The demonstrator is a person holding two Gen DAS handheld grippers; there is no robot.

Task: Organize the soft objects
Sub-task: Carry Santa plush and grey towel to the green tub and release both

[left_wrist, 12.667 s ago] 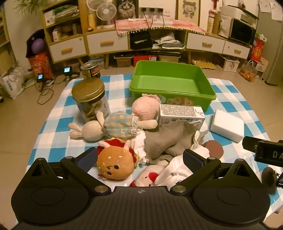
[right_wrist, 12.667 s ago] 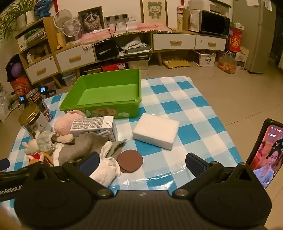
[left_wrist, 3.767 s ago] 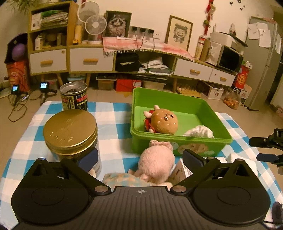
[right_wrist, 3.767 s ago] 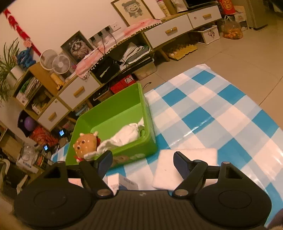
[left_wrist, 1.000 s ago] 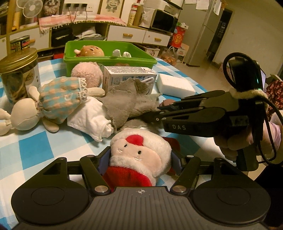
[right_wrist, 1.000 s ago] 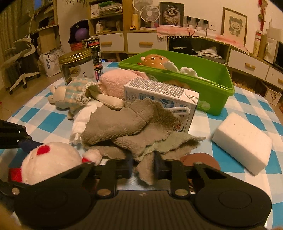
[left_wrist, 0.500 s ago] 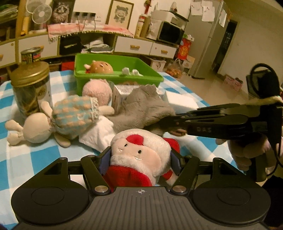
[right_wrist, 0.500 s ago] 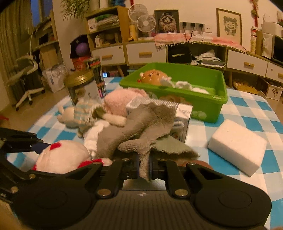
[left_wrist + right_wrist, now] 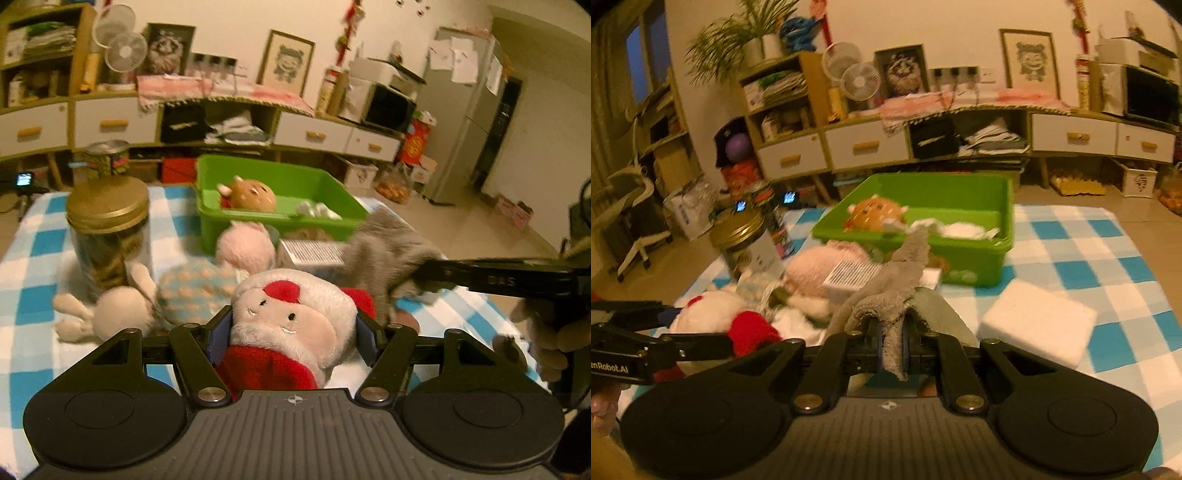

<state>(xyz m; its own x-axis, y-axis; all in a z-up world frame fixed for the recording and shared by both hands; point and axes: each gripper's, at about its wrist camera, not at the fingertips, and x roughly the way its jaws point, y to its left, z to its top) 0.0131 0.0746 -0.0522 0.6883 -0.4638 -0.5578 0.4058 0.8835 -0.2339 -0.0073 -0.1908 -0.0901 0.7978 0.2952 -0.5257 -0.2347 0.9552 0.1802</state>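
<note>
The Santa plush (image 9: 291, 325) is clamped between the fingers of the left gripper (image 9: 291, 338), raised above the checked table (image 9: 26, 258), while the grey cloth (image 9: 890, 295) is pinched in the narrowly closed right gripper (image 9: 891, 345). Both should be carried clear over the near wall of the green bin (image 9: 960, 251) before being released, so that the carton (image 9: 853, 277) is not snagged by the trailing cloth.

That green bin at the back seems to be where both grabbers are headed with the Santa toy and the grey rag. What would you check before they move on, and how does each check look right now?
1. Left gripper shut on the Santa plush: ok.
2. Right gripper shut on the grey cloth: ok.
3. Cloth clear of the milk carton: cannot tell; its far end drapes toward it.
4. Room in the green bin: ok; the burger plush and white cloth leave bare floor.
5. Way to the bin free: not ok; the pink plush and carton lie in front.
</note>
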